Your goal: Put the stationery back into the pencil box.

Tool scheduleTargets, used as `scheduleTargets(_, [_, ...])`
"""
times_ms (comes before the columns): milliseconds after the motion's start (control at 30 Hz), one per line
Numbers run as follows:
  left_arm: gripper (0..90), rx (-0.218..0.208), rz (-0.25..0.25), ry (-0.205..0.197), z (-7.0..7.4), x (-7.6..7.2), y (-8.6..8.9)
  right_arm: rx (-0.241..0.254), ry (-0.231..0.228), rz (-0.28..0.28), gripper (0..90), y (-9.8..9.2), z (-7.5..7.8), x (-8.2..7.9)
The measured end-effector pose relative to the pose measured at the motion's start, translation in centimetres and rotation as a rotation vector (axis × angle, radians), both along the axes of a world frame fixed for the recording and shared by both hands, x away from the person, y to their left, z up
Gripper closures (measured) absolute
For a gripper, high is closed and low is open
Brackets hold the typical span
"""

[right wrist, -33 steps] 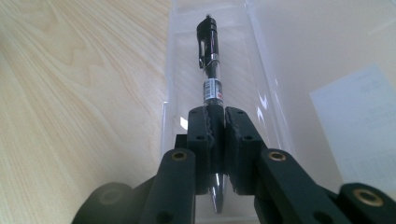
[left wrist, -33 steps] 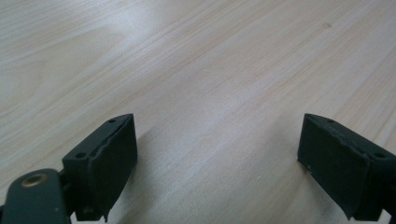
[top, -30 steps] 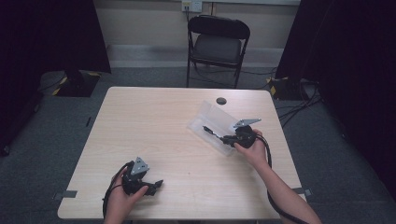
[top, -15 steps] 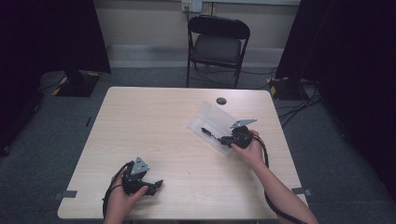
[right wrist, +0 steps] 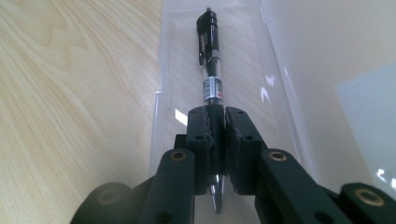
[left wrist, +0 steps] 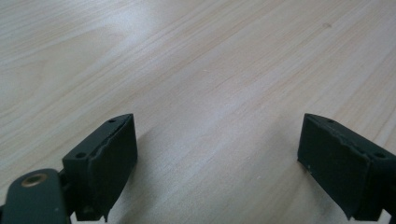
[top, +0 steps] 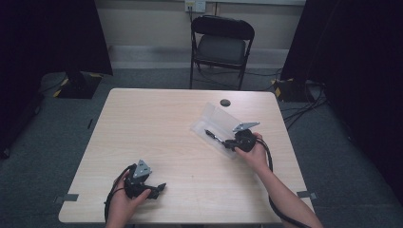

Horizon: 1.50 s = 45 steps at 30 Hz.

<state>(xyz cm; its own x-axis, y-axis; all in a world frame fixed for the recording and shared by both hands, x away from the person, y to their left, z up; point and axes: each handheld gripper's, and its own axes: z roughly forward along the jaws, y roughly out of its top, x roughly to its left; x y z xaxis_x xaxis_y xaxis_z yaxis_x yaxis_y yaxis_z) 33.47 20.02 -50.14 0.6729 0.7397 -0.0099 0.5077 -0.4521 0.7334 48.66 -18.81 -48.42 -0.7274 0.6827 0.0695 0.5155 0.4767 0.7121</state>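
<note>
On the right half of the table point(top: 157, 128), seen from the high view, the right gripper point(top: 227, 141) sits over a clear plastic case point(top: 216, 121), its jaws clamped on a black pen point(top: 212, 136) that lies over the case's near half; a small dark round thing point(top: 225, 102) rests near the far edge, apart from the case; the left gripper point(top: 159, 187) rests near the front left of the tabletop, well apart from the case; a folding chair point(top: 222, 45) stands beyond the table. In the left gripper view the two black jaws stand wide apart with nothing between them but bare wood grain point(left wrist: 210, 93). In the right gripper view the right gripper point(right wrist: 219, 135) has its jaws closed on the pen's point(right wrist: 209, 56) barrel; the clip end points away, the tip pokes out below the pads, and the pen runs lengthwise over the clear case point(right wrist: 275, 93).
</note>
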Motion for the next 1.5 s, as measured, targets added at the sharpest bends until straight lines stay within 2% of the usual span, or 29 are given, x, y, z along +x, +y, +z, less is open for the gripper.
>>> scheduleTargets(333, [11.7, -0.001, 0.0, 0.0, 0.0, 0.0, 0.0, 0.001, -0.012, -0.005, 77.6, -0.1, 0.1, 0.1])
scheduleTargets(500, [11.7, 0.0, 0.0, 0.0, 0.0, 0.0, 0.0, 0.012, -0.024, -0.007, 72.1, -0.3, 0.4, 0.1])
scheduleTargets(667, [11.7, 0.0, 0.0, 0.0, 0.0, 0.0, 0.0, 0.024, -0.037, -0.005, 64.6, -0.2, 0.9, -0.2])
scheduleTargets(1067, [11.7, 0.0, 0.0, 0.0, 0.0, 0.0, 0.0, 0.066, -0.036, 0.014, 39.3, 0.7, 2.0, -1.0])
scheduleTargets(1500, [11.7, 0.0, 0.0, 0.0, 0.0, 0.0, 0.0, 0.08, -0.043, 0.082, 28.1, 2.0, 3.1, -2.4])
